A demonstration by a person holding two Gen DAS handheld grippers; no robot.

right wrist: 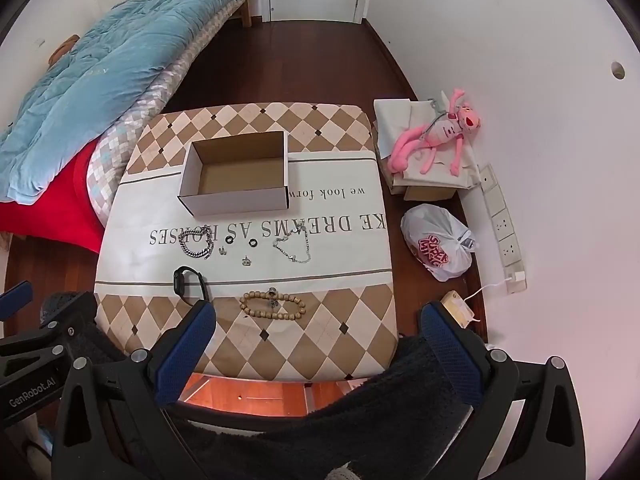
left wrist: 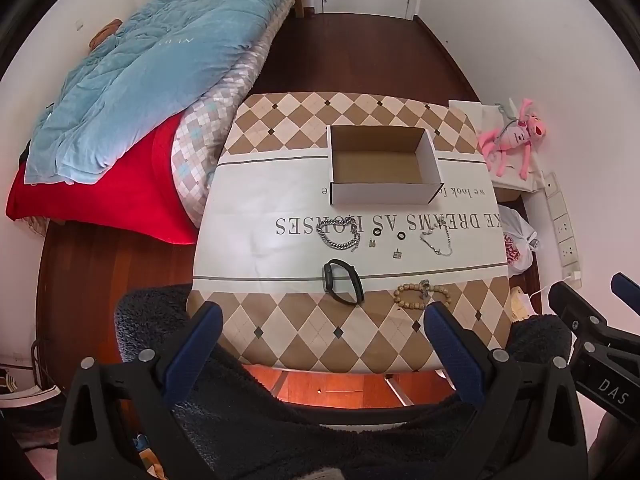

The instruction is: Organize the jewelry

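An open, empty cardboard box (left wrist: 382, 166) (right wrist: 240, 176) stands at the far middle of a small table with a printed cloth (left wrist: 280, 196) (right wrist: 340, 232). In front of it lie a chunky silver chain bracelet (left wrist: 340, 234) (right wrist: 197, 245), two black rings (left wrist: 401, 236) (right wrist: 253, 243), small charms (left wrist: 397, 255) (right wrist: 246, 261), a thin silver chain (left wrist: 438, 240) (right wrist: 294, 245), a black smartwatch (left wrist: 344, 280) (right wrist: 191, 282) and a wooden bead bracelet (left wrist: 420, 295) (right wrist: 274, 305). My left gripper (left wrist: 322, 318) and right gripper (right wrist: 318, 320) are both open and empty, held above the table's near edge.
A bed with a blue quilt (left wrist: 152, 64) and red sheet (left wrist: 108, 192) stands left of the table. A pink plush toy (right wrist: 434, 134) on boxes, a white plastic bag (right wrist: 438, 246) and a power strip (right wrist: 502, 224) lie by the right wall. Dark fleece (left wrist: 280, 420) lies below the grippers.
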